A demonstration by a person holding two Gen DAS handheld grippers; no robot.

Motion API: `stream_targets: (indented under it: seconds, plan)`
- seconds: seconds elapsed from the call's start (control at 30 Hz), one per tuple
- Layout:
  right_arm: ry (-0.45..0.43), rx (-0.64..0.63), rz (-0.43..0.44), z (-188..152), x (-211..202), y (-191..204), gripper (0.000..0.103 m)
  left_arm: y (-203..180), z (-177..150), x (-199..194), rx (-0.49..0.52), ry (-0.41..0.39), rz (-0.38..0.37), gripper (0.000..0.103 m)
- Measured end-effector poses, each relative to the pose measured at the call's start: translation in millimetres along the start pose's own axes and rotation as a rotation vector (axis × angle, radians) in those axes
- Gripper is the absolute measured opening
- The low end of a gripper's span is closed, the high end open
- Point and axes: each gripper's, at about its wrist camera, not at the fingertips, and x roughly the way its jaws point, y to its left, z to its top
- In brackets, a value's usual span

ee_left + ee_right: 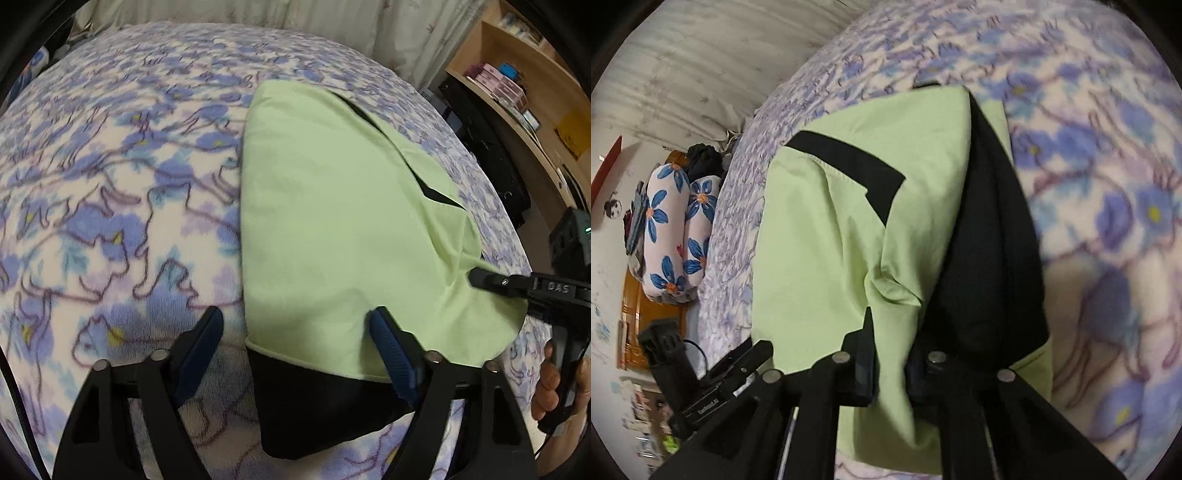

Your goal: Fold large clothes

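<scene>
A light green garment (332,206) with black panels lies partly folded on a bed with a blue floral blanket (110,184). My left gripper (295,332) is open and hovers over the garment's near left corner, where a black panel (314,406) shows. My right gripper (892,354) is shut on a fold of the green garment (827,240) beside a black panel (990,258). In the left wrist view the right gripper (476,277) pinches the garment's right edge. The left gripper (750,358) shows at the lower left of the right wrist view.
A wooden shelf (517,85) with boxes stands right of the bed. A curtain (332,18) hangs behind it. Floral pillows (676,229) lie at the bed's far end, beside a wooden cabinet (639,314).
</scene>
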Motion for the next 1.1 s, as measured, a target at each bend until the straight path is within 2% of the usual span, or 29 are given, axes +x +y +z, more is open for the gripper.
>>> stream_targets:
  seconds: [0.03,0.13,0.2,0.37,0.47,0.53,0.67,0.73,0.8,0.87,0.9,0.97,1.1]
  plan:
    - [-0.049,-0.036,-0.007,-1,-15,5,0.008,-4,2,-2,0.014,-0.002,-0.009,0.061]
    - [-0.211,-0.126,-0.07,-12,-60,18,0.006,-17,6,-10,0.046,-0.034,-0.016,0.056]
    - [-0.251,-0.138,-0.105,-18,-69,15,0.006,-27,7,-11,0.073,-0.048,-0.008,0.055]
    - [-0.123,-0.04,-0.174,-33,-21,-28,0.005,-46,-1,5,0.179,-0.069,0.114,0.055]
    - [-0.116,0.037,-0.142,-46,-17,-46,0.004,-50,-6,7,0.217,-0.073,0.139,0.056]
    - [-0.129,0.025,-0.15,-49,-21,-45,0.004,-49,-5,7,0.22,-0.069,0.135,0.057]
    - [-0.113,-0.021,-0.162,-38,-26,-33,0.007,-47,-4,7,0.209,-0.055,0.112,0.065]
    - [-0.123,-0.019,-0.132,-28,-36,-30,0.008,-45,-2,6,0.202,-0.041,0.092,0.067]
    - [-0.144,0.001,-0.078,-17,-46,-29,0.014,-41,3,4,0.181,-0.023,0.059,0.068]
    - [-0.169,0.03,-0.055,2,-49,-29,0.038,-32,13,0,0.141,-0.009,0.0,0.069]
    - [-0.172,0.037,-0.049,10,-46,-28,0.042,-28,19,-1,0.123,-0.009,-0.015,0.07]
    - [-0.165,0.056,-0.038,27,-41,-32,0.043,-20,33,-2,0.089,-0.014,-0.024,0.076]
    - [-0.128,0.117,-0.033,57,-19,-46,0.043,-4,60,7,0.048,-0.015,-0.023,0.076]
